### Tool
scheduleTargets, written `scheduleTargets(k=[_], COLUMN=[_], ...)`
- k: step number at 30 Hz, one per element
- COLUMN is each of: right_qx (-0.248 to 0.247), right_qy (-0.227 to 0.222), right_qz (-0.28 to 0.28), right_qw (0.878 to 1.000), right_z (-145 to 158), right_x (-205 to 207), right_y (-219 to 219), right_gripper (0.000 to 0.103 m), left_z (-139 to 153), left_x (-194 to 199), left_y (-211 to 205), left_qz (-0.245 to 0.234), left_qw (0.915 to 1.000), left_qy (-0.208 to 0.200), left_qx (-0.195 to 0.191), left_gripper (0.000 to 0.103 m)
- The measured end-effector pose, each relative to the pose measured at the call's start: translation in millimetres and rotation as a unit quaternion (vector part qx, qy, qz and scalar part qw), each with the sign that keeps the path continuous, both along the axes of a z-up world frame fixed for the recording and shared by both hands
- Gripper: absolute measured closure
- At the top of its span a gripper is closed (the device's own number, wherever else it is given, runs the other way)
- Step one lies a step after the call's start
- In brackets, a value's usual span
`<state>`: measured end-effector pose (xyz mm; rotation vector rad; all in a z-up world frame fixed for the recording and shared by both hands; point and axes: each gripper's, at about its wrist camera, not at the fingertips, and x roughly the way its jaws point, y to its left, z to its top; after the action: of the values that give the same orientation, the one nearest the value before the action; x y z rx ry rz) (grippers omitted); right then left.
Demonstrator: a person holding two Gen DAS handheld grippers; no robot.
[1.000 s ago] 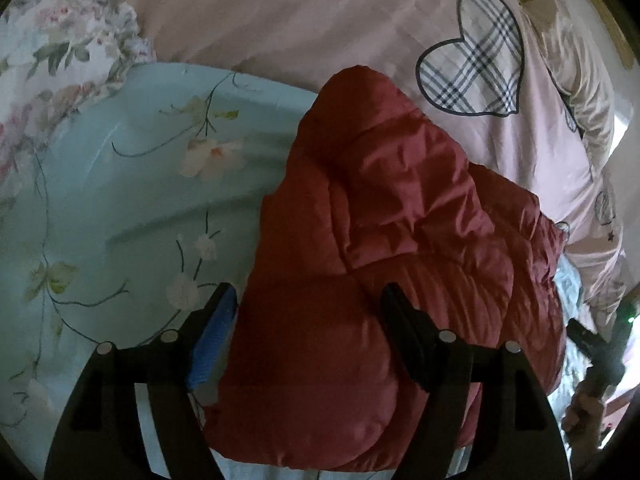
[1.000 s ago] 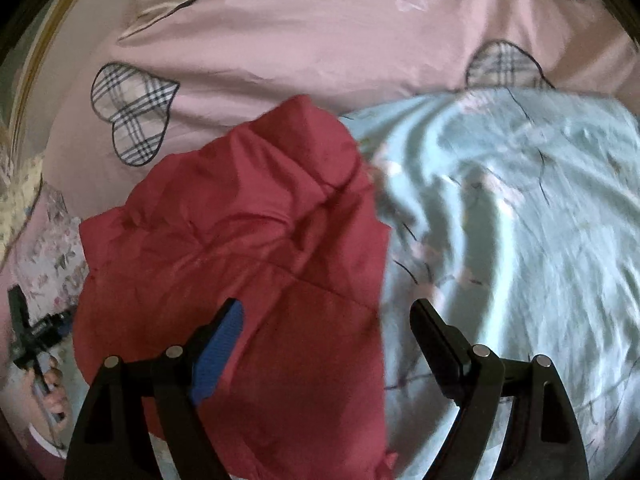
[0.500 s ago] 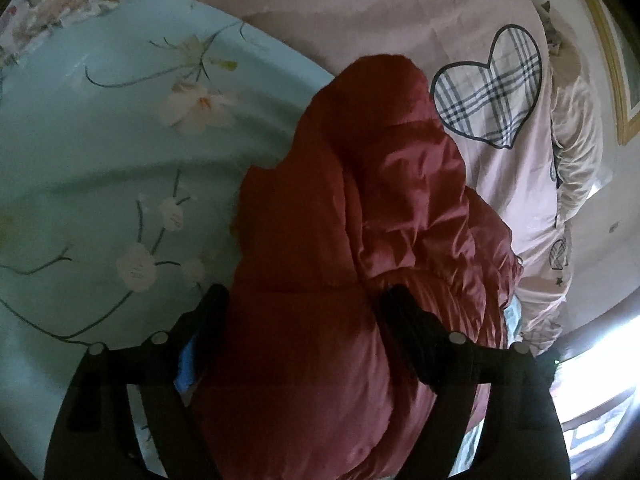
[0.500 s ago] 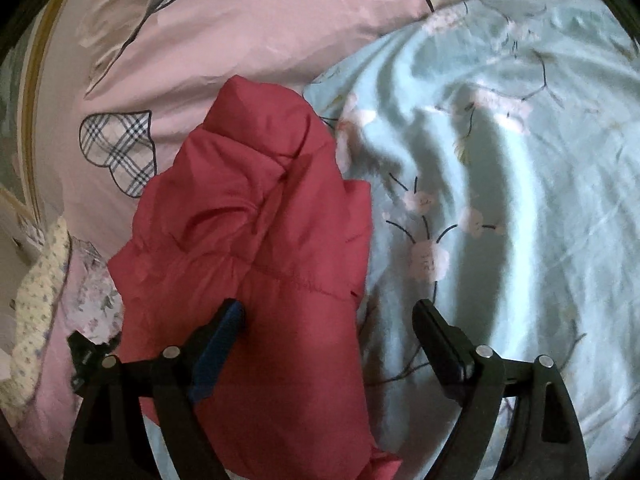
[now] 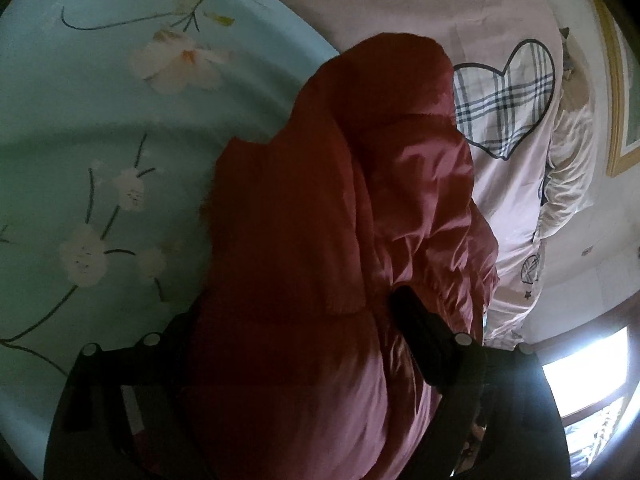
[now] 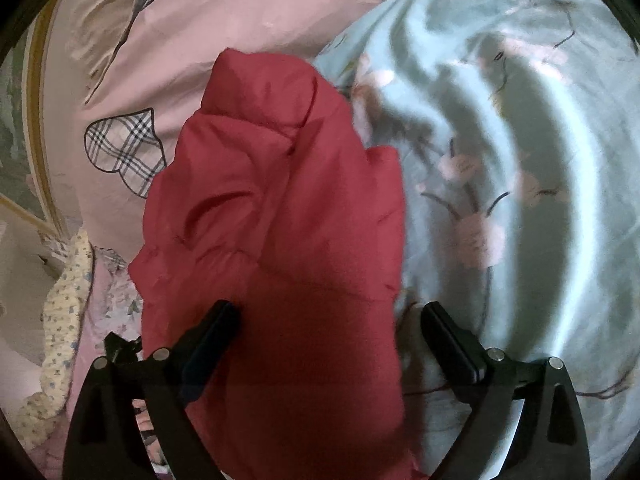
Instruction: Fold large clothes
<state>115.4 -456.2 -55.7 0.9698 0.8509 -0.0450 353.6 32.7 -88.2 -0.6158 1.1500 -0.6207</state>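
Left gripper (image 5: 296, 320): your jaws stand wide, straddling the near end of the red padded jacket (image 5: 340, 240). They have just been opening, with the jacket's bulk between them; the pads do not look clenched on it, though the left finger is half sunk behind the fabric, so contact there cannot be ruled out. Right gripper (image 6: 330, 320): likewise spread wide and just opened further, its left finger (image 6: 212, 332) against or just over the jacket (image 6: 280, 208), the other finger (image 6: 452, 340) on the pale blue floral sheet (image 6: 540, 200) beside the jacket's edge. Nothing is clamped.

Location: the jacket lies in a narrow, bunched strip on the blue sheet, its far end reaching the pink quilt (image 5: 400, 8) with the plaid heart (image 5: 504, 96).

Step, as judged: a fold has been laid down and you are letting go of it, or resetting for the next fold. Task looks partway; the bundle is long and lumpy, not yet compact.

Next move calls for a fresh hold on the near hem with both tools, closing through thick padding, then carrying it toward the far end. Slippery shell fabric may slide out of a shallow bite.

Against the frame a second back: both views sit lower and closer to the jacket, tilted round, and more blue sheet fills them; the jacket's outline is little changed.
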Motion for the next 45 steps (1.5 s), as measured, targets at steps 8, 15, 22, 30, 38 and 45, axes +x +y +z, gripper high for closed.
scheduleTargets(k=[8,15,22,30,38,45], right_qx=[0.012,0.013,0.017,0.028,0.059,0.07], right_qy=[-0.004,-0.013,-0.013,-0.009,-0.004,0.0], right_qz=[0.029,0.036,0.048,0.072,0.072,0.061], right_qw=[0.999,0.999,0.999,0.997,0.996,0.996], right_z=[0.3,21.4,40.6,56.8,58.5,57.9], right_x=[12.8,4.3,-11.6,-59.3,-113.2,-134.8], right_y=[19.4,25.3,36.9,60.3,81.3,88.5], right_gripper=[0.025,0.053,0.057,0.058,0.057,0.057], left_z=[2.9,29.3,52.3,69.4,73.3,59.7], left_x=[-6.2,-22.1,-44.9,-93.4,-137.9,-152.5], left_y=[1.0,4.2,10.4,33.4,56.3,68.8], left_qz=[-0.02,-0.03,-0.043,-0.067,-0.088,-0.088], left_qw=[0.9996,0.9987,0.9974,0.9954,0.9944,0.9955], left_qy=[-0.012,-0.038,-0.057,-0.069,-0.058,-0.034], left_qx=[-0.017,-0.017,-0.012,0.004,0.011,0.009], left_gripper=[0.043,0.056,0.059,0.06,0.06,0.06])
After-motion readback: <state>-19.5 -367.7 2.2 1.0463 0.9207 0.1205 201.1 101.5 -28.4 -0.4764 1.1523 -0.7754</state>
